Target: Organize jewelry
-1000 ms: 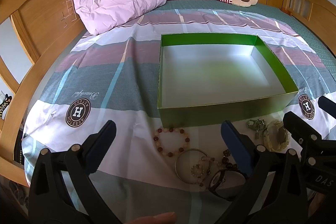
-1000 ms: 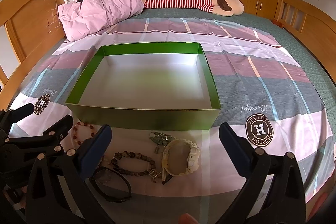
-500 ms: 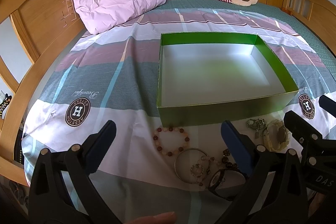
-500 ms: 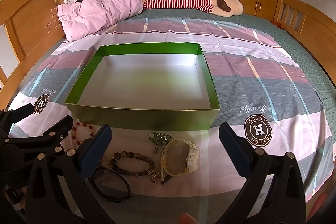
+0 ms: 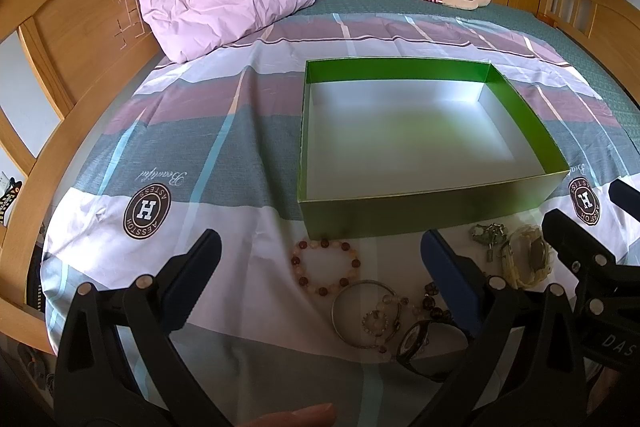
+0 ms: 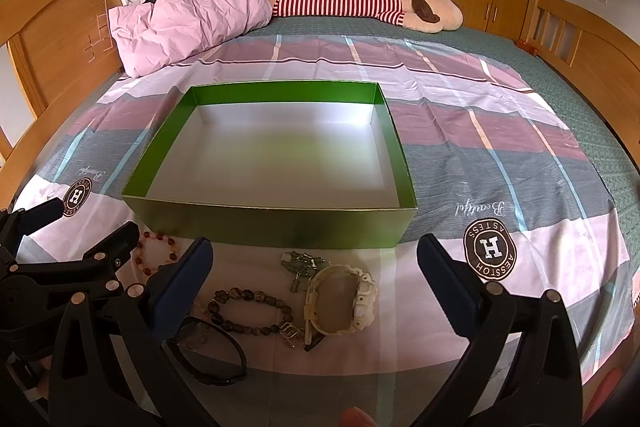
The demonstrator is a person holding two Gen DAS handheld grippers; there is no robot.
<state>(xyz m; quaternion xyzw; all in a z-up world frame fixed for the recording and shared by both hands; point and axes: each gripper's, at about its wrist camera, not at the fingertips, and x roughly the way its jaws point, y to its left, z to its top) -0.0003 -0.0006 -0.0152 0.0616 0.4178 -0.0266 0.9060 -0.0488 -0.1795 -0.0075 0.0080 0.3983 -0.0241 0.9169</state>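
An empty green box with a silver inside sits on the bed sheet. Jewelry lies in front of it: a red and pink bead bracelet, a silver bangle, a black watch, a dark stone bracelet, a cream watch and a small metal charm piece. My left gripper hovers open above the bead bracelet. My right gripper hovers open above the cream watch. Neither holds anything.
A pink pillow and a striped plush toy lie at the far end of the bed. Wooden bed frames stand on the left and the right. A fingertip shows at the bottom edge.
Both views have shifted only slightly; the jewelry and the box lie where they were. Both grippers stay open.
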